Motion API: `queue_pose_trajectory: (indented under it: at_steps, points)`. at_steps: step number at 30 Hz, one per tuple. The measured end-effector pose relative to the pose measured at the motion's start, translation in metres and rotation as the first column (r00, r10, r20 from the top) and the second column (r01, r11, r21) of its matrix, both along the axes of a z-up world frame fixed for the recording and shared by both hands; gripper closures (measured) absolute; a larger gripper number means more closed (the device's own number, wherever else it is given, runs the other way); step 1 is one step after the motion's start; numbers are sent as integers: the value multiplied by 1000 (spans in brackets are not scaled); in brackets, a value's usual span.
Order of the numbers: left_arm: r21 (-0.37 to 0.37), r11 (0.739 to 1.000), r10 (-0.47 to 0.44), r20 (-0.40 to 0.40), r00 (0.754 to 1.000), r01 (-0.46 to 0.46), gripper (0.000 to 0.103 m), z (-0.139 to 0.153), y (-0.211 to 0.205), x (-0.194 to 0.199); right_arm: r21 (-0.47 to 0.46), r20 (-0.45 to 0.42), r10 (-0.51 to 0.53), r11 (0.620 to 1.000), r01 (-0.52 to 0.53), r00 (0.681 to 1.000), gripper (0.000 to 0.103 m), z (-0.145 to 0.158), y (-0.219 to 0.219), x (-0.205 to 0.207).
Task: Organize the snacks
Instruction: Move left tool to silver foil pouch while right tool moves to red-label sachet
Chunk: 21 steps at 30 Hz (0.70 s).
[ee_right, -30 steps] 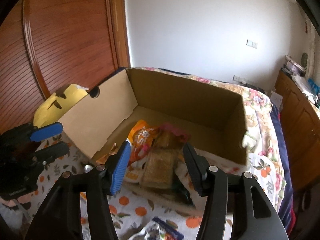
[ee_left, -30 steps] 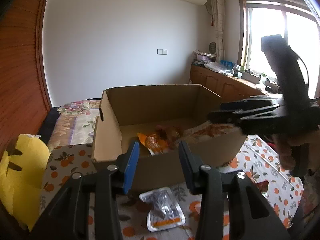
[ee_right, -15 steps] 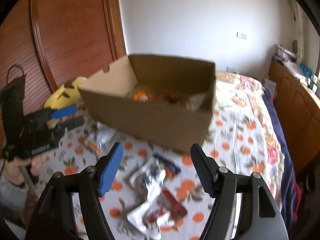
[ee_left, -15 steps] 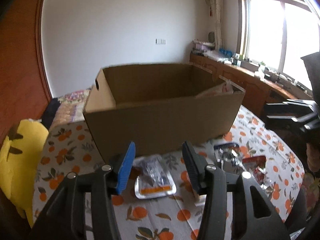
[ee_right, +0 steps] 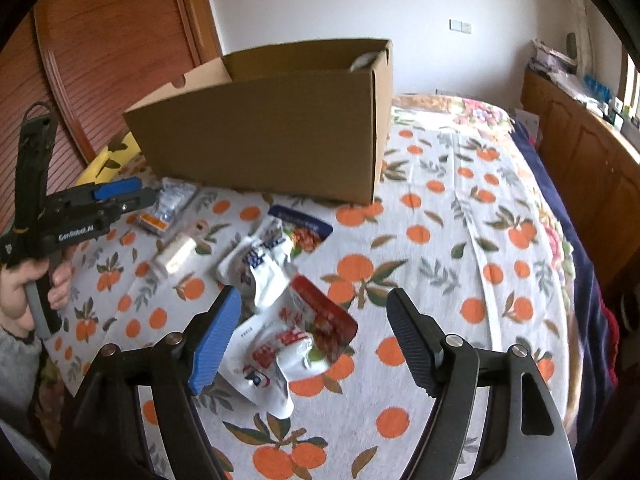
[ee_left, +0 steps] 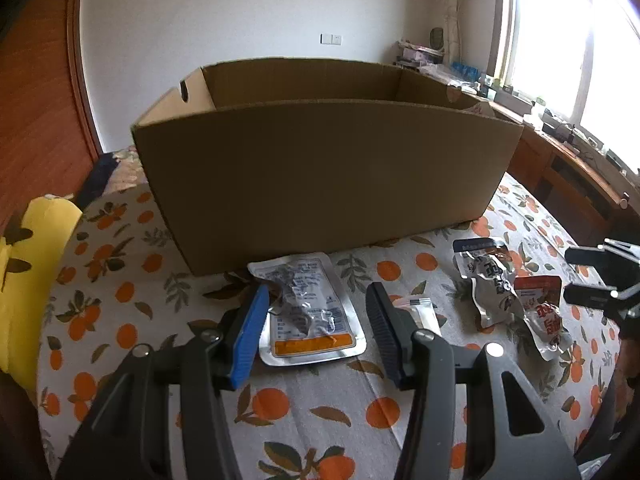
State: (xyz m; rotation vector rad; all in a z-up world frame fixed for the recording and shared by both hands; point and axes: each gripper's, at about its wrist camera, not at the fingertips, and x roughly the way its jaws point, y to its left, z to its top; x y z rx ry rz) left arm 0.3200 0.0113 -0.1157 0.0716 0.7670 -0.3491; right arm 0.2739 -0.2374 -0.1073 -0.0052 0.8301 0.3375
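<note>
A brown cardboard box (ee_left: 320, 176) stands on the orange-print cloth; it also shows in the right wrist view (ee_right: 272, 136). My left gripper (ee_left: 316, 300) is open and empty, low over a silver snack packet with an orange strip (ee_left: 308, 312). My right gripper (ee_right: 312, 312) is open and empty, just above a red and white snack packet (ee_right: 296, 344). A white and blue packet (ee_right: 260, 264) lies beyond it. A small cream packet (ee_right: 176, 256) lies between the two grippers. The same packets show at the right of the left wrist view (ee_left: 492, 280).
A yellow cushion (ee_left: 24, 280) lies at the left edge. Wooden cabinets (ee_right: 588, 152) run along the right wall under a window. A wooden wardrobe (ee_right: 108, 40) stands behind the box. The cloth's edge drops off at the right (ee_right: 576, 280).
Both grippers have pulled back from over the box and dropped low toward the cloth. The box's inside is out of sight now. Loose packets have come into view under each gripper.
</note>
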Motion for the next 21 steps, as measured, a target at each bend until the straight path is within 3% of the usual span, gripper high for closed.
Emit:
queue_pose_trajectory:
  at_steps: [13,21]
  points:
    - [39,999,24,-47,999,-23,52,-19,-6,22,36,-58,-18,999,20,998,25,-31,-5,2]
    - [40,999,33,-108,994,-28,51,-28,-6,33,8,-39,-10,1000,10,999,23,-34,4,1]
